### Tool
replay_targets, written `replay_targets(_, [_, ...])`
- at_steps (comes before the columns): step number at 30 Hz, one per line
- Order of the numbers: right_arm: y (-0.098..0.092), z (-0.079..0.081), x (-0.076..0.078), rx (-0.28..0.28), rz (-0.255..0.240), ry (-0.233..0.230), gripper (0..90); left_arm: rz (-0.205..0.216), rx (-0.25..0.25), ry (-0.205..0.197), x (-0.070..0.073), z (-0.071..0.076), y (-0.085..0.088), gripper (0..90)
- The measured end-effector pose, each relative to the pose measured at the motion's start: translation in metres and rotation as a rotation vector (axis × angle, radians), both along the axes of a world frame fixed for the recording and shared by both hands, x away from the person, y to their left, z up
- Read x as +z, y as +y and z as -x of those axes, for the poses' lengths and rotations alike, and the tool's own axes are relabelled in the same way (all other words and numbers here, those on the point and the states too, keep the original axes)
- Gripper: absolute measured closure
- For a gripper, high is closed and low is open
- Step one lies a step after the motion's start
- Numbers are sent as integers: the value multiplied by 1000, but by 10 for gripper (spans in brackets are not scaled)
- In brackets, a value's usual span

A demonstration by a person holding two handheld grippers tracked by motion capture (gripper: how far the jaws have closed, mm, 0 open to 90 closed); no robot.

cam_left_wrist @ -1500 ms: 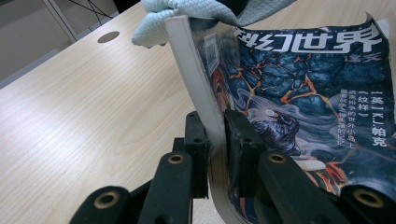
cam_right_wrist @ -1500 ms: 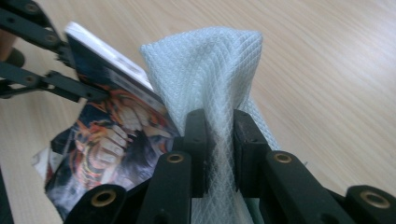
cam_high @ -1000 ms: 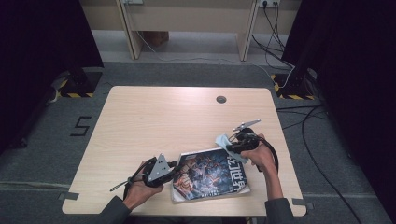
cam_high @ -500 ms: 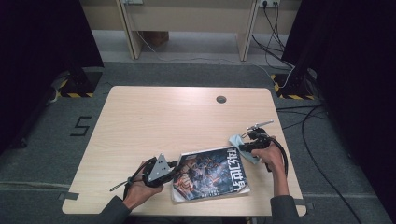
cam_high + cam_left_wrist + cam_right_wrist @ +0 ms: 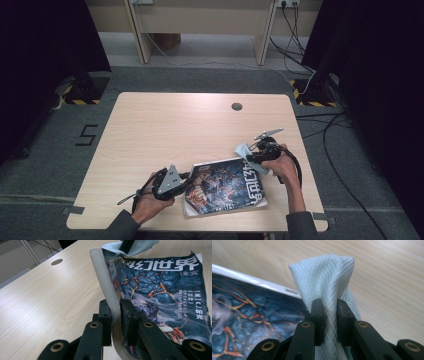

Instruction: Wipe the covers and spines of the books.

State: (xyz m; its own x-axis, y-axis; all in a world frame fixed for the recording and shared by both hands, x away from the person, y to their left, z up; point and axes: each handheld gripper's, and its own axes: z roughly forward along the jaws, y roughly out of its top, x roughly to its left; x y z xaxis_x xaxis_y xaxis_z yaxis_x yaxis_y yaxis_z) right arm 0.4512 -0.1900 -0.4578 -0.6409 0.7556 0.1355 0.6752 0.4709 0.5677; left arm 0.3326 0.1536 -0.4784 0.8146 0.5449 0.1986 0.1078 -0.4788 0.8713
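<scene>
A magazine (image 5: 226,185) with a dark blue and orange cover lies near the table's front edge. My left gripper (image 5: 189,179) is shut on its left spine edge; the left gripper view has the jaws clamped over the pale spine of the magazine (image 5: 160,290). My right gripper (image 5: 248,159) is shut on a pale blue cloth (image 5: 245,151) at the magazine's far right corner. In the right gripper view the cloth (image 5: 329,277) bunches upward between the jaws, with the magazine cover (image 5: 249,315) below left. The left gripper view catches the cloth (image 5: 132,246) at the magazine's top edge.
The wooden table (image 5: 165,130) has a round cable hole (image 5: 237,106) near its far edge. Cables (image 5: 325,135) run on the grey floor to the right of the table. A wooden desk frame (image 5: 200,30) stands beyond it.
My right gripper with the cloth swung out to the right, then came back left onto the magazine's top right corner. The left gripper and the magazine stayed put.
</scene>
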Motion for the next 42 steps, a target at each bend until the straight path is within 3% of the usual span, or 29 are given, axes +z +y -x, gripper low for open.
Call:
replay_targets(9, [36, 15, 18, 113, -18, -52, 786, 2, 10, 3, -1, -1, 1, 795])
replay_targets(16, [72, 31, 36, 221, -35, -104, 785, -2, 17, 6, -2, -3, 1, 793])
replay_targets(28, [121, 62, 61, 361, -72, -173, 784, -15, 19, -10, -2, -2, -4, 797])
replay_targets(35, [122, 65, 64, 379, -77, -166, 785, -20, 11, -21, -2, -1, -4, 797])
replay_targets(42, [88, 45, 48, 292, -82, -98, 784, -26, 9, -28, -2, 0, -5, 795])
